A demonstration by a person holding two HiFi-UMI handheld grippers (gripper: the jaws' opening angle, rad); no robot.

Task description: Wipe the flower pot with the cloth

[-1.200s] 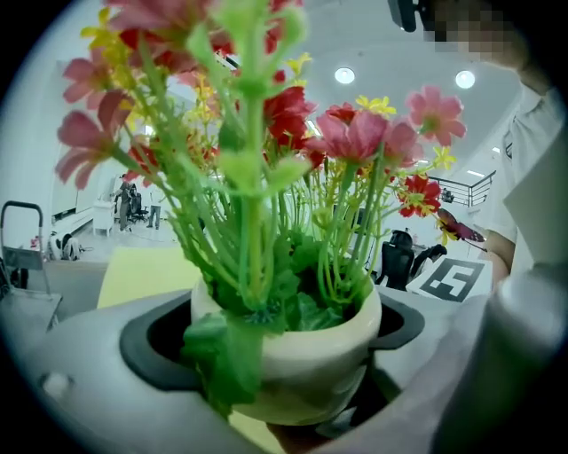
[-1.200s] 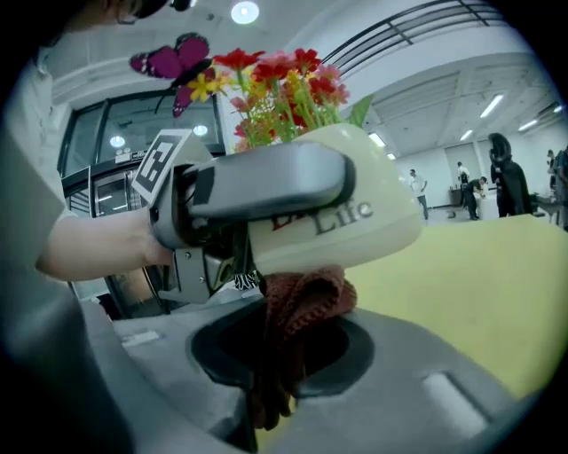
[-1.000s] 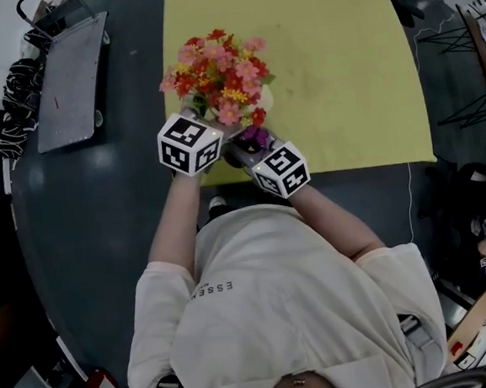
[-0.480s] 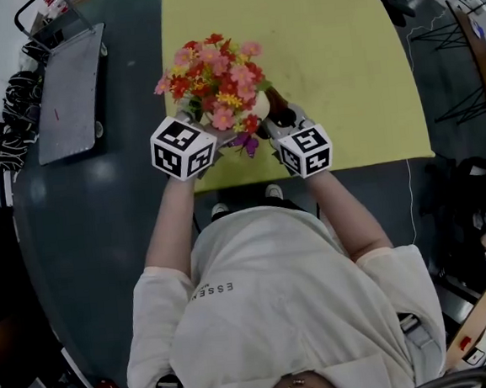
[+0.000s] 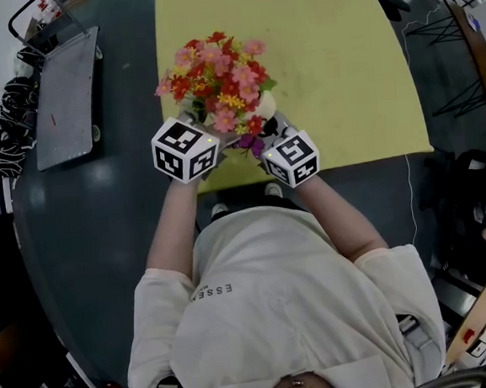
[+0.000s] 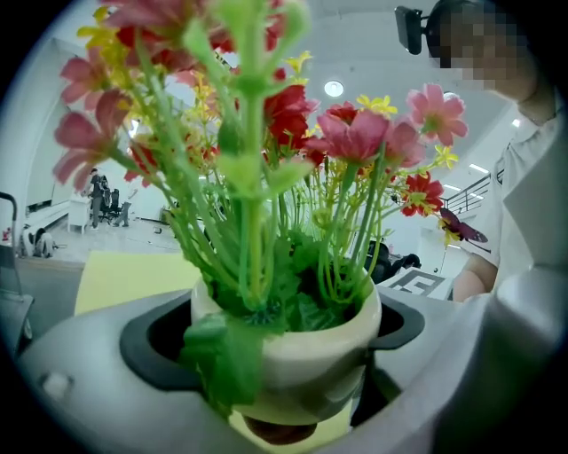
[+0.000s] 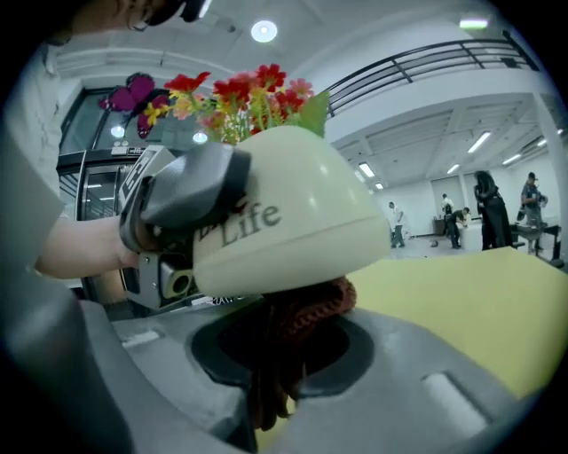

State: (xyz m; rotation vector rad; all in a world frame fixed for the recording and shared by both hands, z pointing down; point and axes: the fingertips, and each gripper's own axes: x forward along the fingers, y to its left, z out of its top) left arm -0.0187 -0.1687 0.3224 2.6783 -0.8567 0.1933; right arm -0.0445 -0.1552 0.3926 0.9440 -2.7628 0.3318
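A dark tabletop [image 5: 95, 244] carries a yellow mat [image 5: 334, 71]. Over the mat's near edge we see the cream flower pot [image 7: 293, 208], tilted and filled with red, pink and yellow flowers [image 5: 220, 73]. The left gripper [image 6: 293, 381] is clamped on the pot's body just below its rim. The right gripper [image 7: 280, 368] grips a reddish-brown cloth [image 7: 311, 306], which we find pressed against the pot's lower wall.

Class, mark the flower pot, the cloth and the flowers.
flower pot [image 7: 306, 199], right gripper view, cream side wall.
cloth [image 7: 319, 309], right gripper view, brown knitted fold.
flowers [image 5: 218, 74], head view, middle of bunch.
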